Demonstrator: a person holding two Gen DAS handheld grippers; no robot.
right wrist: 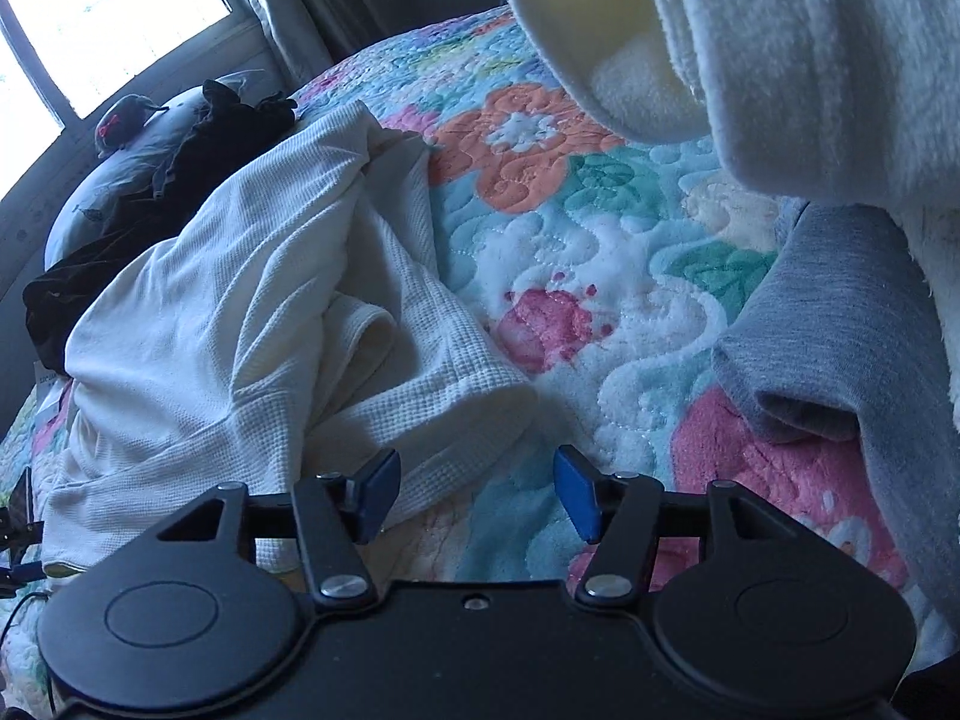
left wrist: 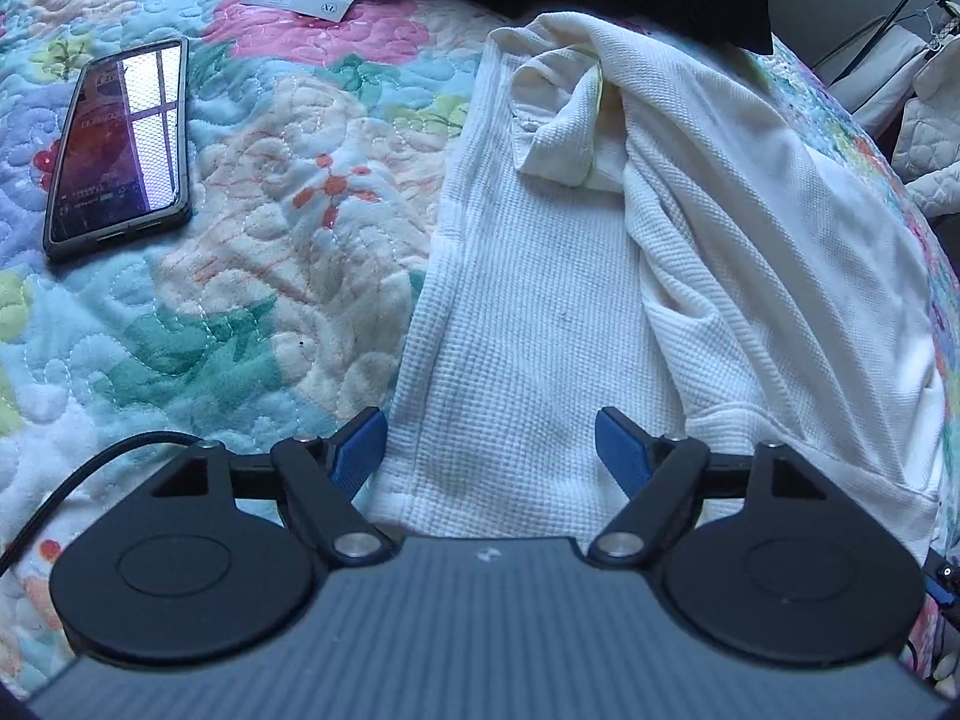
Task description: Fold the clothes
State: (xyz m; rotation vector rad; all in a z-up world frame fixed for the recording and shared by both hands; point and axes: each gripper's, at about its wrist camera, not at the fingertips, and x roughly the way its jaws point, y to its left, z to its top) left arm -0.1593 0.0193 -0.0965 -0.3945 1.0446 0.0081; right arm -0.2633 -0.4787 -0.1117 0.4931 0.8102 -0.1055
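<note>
Between the wide-spread blue fingers of the left gripper [left wrist: 490, 450] lies the hem of a white waffle-knit shirt [left wrist: 540, 300], nothing clamped. Long axis runs straight ahead from the fingertips; crumpled collar at the far end. Right half bunched in soft folds over the flat panel. Beyond the left finger: a phone [left wrist: 120, 144] on the floral quilt [left wrist: 252, 252]. Right gripper [right wrist: 477, 492] also wide, empty; shirt sleeve cuff touching its left finger, grey garment [right wrist: 840, 324] beyond its right finger.

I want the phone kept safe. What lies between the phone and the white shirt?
Only bare floral quilt separates the phone from the white shirt, as the left wrist view shows.
</note>
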